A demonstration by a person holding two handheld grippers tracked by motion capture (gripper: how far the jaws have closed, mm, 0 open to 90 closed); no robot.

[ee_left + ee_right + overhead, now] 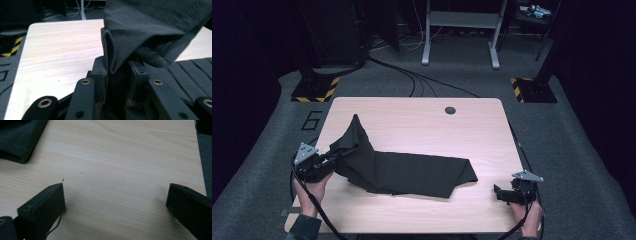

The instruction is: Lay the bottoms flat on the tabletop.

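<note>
A black cloth (412,172) lies crumpled across the middle of the light wooden table (422,120), with its left end raised into a peak. At that left end my left gripper (332,157) is shut on a folded edge of the cloth. In the left gripper view the cloth (150,25) fills the narrow gap between the jaws of the left gripper (118,65) and hangs over them. My right gripper (499,191) stands open near the table's front right corner, apart from the cloth. In the right gripper view the right gripper (115,192) has bare wood between its wide jaws, and a cloth corner (15,140) lies at the upper left.
A round cable hole (450,110) sits near the table's far edge. Beyond the table are grey carpet, floor cables (422,82), a white desk frame (459,30) and two stand bases with yellow and black stripes (314,90).
</note>
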